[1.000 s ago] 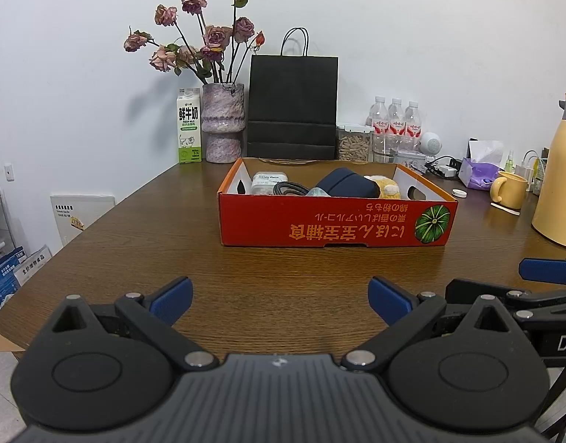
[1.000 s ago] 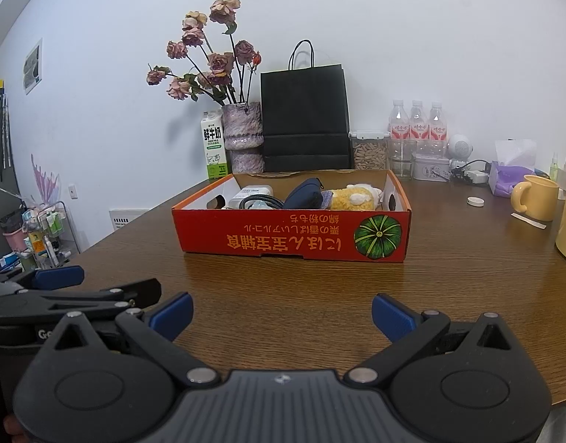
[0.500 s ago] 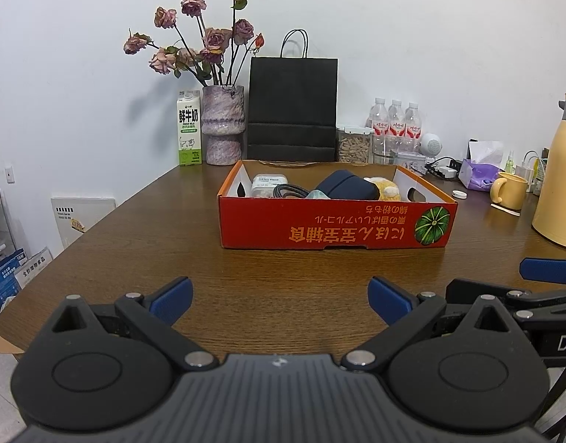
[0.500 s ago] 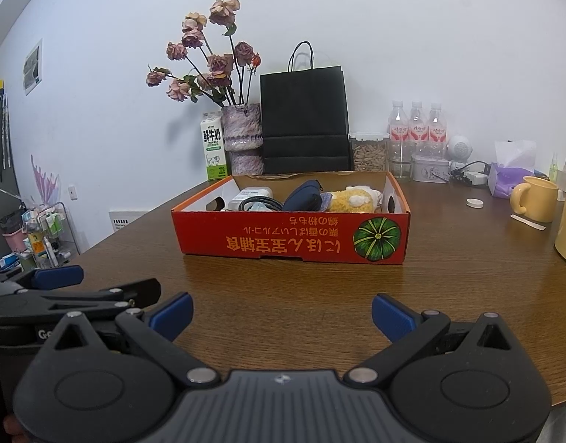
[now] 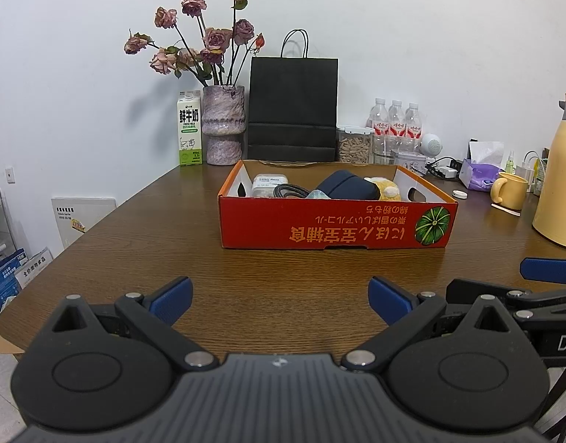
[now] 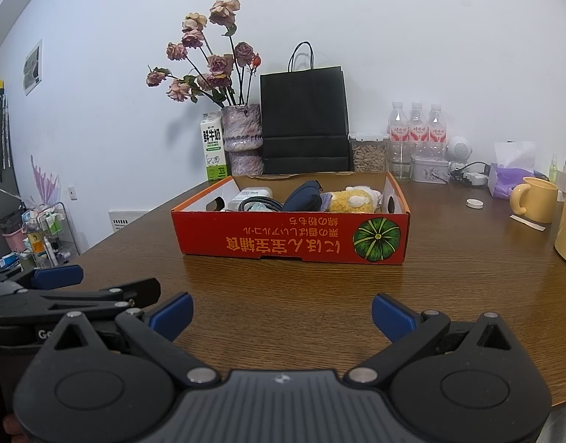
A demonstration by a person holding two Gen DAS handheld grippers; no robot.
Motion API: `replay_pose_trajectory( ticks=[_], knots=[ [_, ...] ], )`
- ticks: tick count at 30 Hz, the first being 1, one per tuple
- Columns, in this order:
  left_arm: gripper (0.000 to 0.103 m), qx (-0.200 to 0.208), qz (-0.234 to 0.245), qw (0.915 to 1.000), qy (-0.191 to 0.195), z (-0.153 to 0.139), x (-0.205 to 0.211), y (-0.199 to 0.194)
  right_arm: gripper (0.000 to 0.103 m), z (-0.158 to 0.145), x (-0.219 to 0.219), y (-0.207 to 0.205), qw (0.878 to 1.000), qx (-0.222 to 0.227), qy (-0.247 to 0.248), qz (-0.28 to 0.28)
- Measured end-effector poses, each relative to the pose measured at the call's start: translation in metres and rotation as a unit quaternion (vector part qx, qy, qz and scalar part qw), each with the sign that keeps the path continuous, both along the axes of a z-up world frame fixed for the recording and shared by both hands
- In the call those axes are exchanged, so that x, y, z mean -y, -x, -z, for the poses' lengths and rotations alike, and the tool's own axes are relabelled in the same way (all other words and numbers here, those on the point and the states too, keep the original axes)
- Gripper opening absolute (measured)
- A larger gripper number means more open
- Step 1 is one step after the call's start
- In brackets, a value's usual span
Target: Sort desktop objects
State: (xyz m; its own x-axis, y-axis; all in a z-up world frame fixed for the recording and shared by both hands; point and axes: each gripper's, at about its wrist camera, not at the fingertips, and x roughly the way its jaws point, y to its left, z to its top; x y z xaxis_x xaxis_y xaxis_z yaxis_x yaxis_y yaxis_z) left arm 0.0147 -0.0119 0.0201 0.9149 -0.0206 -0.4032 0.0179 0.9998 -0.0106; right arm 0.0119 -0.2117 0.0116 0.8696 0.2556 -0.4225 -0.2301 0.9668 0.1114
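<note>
Red box (image 5: 334, 227) mid-table, holding pouch (image 5: 347, 185), plush (image 5: 386, 189)

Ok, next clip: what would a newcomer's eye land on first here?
The red cardboard box at the middle of the wooden table, holding a navy pouch and a yellow plush toy among other items. Behind it stand a black paper bag and a vase of dried roses. In front, the left gripper and right gripper are open and empty.

Against the wall: milk carton (image 5: 190, 128); vase of roses (image 5: 224, 125); black paper bag (image 5: 293, 109); yellow mug (image 5: 509, 191) at right.
</note>
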Motion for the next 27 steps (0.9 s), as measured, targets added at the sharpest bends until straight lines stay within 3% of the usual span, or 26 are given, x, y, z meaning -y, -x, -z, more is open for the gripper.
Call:
replay_pose_trajectory(
  ticks=[27],
  knots=[
    [0.103, -0.001, -0.001, 1.0, -0.001, 0.0021, 0.0004, -0.0001, 0.103, -0.0004, 0.0006, -0.0015, 1.0, -0.001, 0.001, 0.001]
  ],
)
